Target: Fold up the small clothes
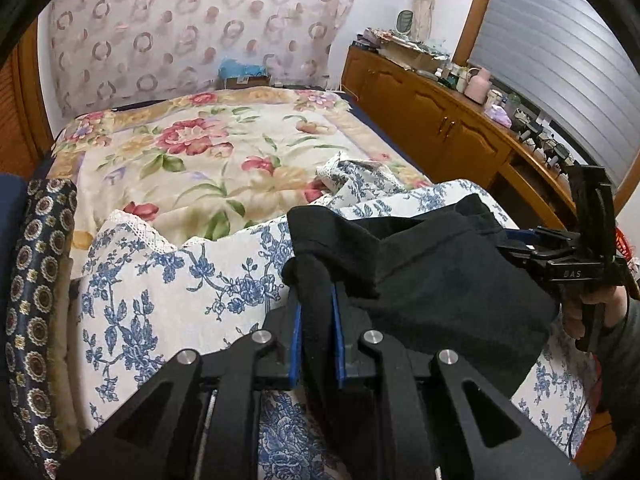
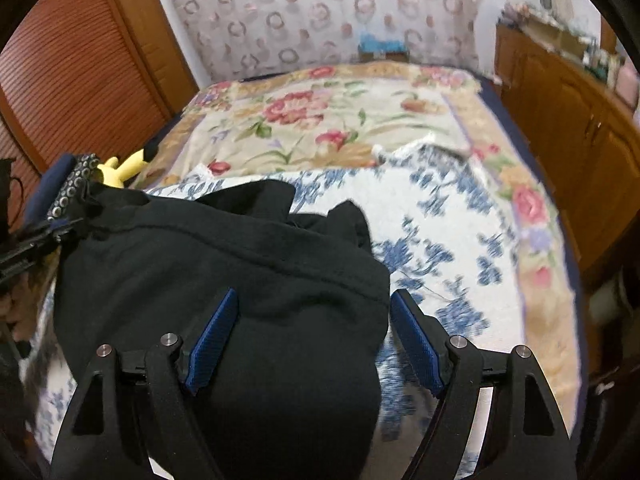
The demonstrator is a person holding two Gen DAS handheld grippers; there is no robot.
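— Fabric first: where is the black garment [image 1: 432,280]?

— On the bed, lying rumpled over the blue-and-white floral cloth [image 1: 168,276] at the near end. Beyond that cloth the flowered bedspread [image 1: 200,148] covers the rest of the bed.

— And the left hand-held gripper [image 1: 316,312]?

— Pressed nearly together, its blue pads pinching a bunched strip of the black garment at the garment's left edge, seen from the left wrist.

— The right hand-held gripper [image 2: 312,328]?

— Spread wide. The right wrist view is blurred, but the blue pads [image 2: 212,340] stand apart on either side of a rounded hump of the garment; the right-hand pad sits at the hump's edge, and I cannot tell if it touches. From the left wrist the same tool shows at the garment's far right side, with a hand [image 1: 600,312] on its grip.

— Anything else nearby?

— A patterned dark cushion [image 1: 36,280] at the left edge of the bed, a yellow plush toy [image 2: 124,168] behind it, and a wooden cabinet [image 1: 432,120] along the right wall.
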